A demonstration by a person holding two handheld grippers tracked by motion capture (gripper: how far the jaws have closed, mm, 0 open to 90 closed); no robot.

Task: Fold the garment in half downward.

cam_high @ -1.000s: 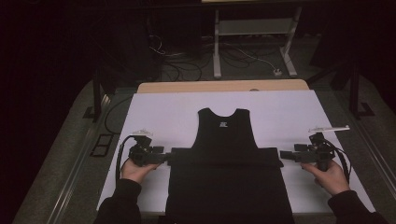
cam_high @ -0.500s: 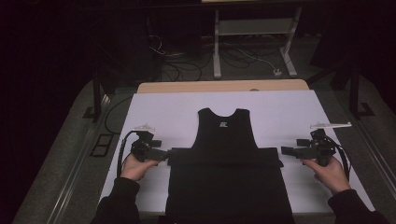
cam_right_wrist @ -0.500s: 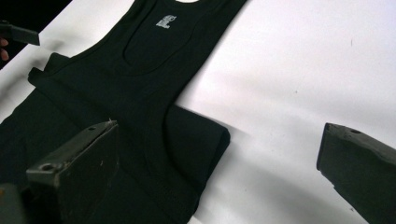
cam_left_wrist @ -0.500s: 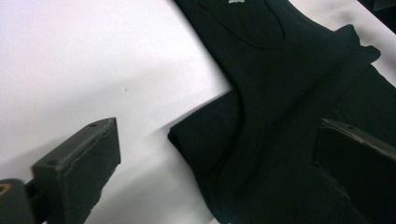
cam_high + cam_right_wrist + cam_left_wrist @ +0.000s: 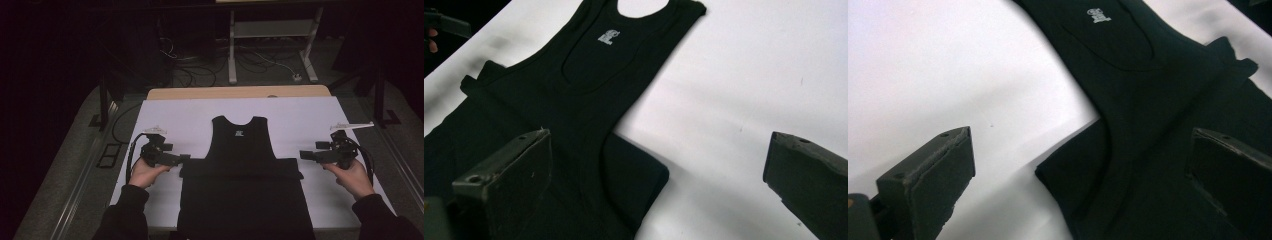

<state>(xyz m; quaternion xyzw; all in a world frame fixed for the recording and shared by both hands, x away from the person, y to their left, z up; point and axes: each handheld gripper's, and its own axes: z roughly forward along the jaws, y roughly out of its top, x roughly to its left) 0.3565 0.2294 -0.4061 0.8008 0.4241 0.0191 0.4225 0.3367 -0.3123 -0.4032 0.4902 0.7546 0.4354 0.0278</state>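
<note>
A black tank top (image 5: 242,150) lies flat on the white table cover (image 5: 190,115), neck away from the person, with a thick folded band across its middle. My left gripper (image 5: 181,160) is at the band's left end. Its jaws have just been opening and stand wide in the left gripper view (image 5: 1080,145), with the fabric corner (image 5: 1073,175) lying loose between them. My right gripper (image 5: 303,155) is at the band's right end, open (image 5: 659,150), above the folded corner (image 5: 644,180). The shirt's white label (image 5: 608,36) faces up.
A tan wooden table edge (image 5: 240,92) runs behind the white cover. Beyond it stand a white-legged frame (image 5: 270,35) and loose floor cables (image 5: 190,55). A dark post (image 5: 104,100) is at the left. Bare white cover lies on either side of the shirt.
Both hands stay almost where they were at the ends of the fold. The shirt has not shifted.
</note>
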